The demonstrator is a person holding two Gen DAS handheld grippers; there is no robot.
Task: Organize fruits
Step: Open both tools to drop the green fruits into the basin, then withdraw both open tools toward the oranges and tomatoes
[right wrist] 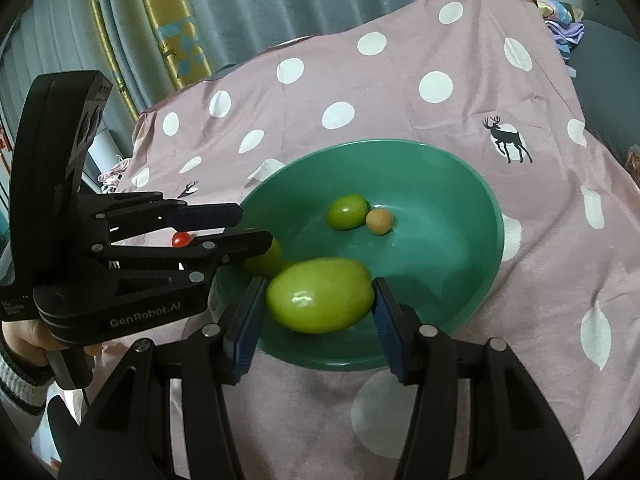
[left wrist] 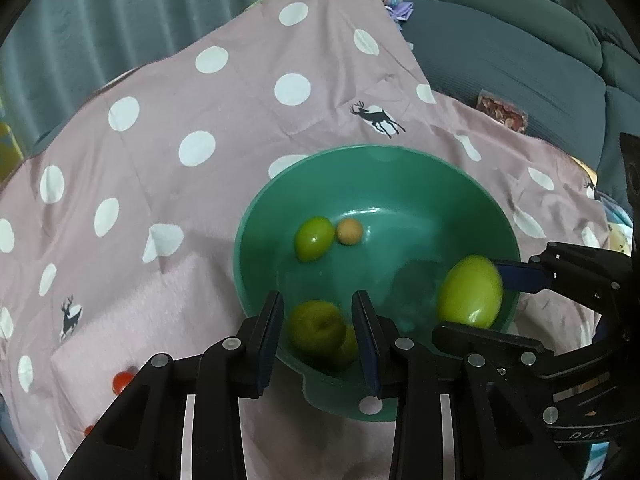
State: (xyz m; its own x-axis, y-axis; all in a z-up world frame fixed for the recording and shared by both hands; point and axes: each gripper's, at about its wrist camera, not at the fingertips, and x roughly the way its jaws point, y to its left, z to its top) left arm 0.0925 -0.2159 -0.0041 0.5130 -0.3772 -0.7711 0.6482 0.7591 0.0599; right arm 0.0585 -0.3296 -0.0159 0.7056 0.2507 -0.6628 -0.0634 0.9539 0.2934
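Right tool (right wrist: 320, 316) sits over the near rim of the green bowl (right wrist: 480, 208), its pads either side of the big green fruit (right wrist: 320, 296). Fruit fills the gap between them, but it's blurred and I can't tell if the pads are touching it or just off it, so clamped or let go is unclear. In the left wrist view the same fruit (left wrist: 470, 292) is at the bowl's right wall with one blue pad (left wrist: 520, 276) against its far side.

Left tool (left wrist: 318, 340) is spread apart, holding nothing, hovering above the bowl's near-left rim (left wrist: 256, 216). Between its fingers, lower down inside the bowl, I see a duller green fruit (left wrist: 316, 332) (looks like another one tucked behind it, hard to say).

Also in the bowl, toward the middle: a small green fruit (right wrist: 347, 211) touching a small tan round fruit (right wrist: 380, 221).

Outside the bowl, to its left on the pink dotted cloth (right wrist: 400, 92), a small red fruit (right wrist: 181, 239) (cherry tomato, I think), with more red bits at the left view's lower left edge.

Step in hand, my read: dropping fruit into the bowl, right side finishing with the big green one. Next I'd spread the right tool fully if it isn't already, lift clear, then send the free left tool left of the bowl for the red fruit. It's small and round, so it needs a centered, gentle pinch or it rolls.
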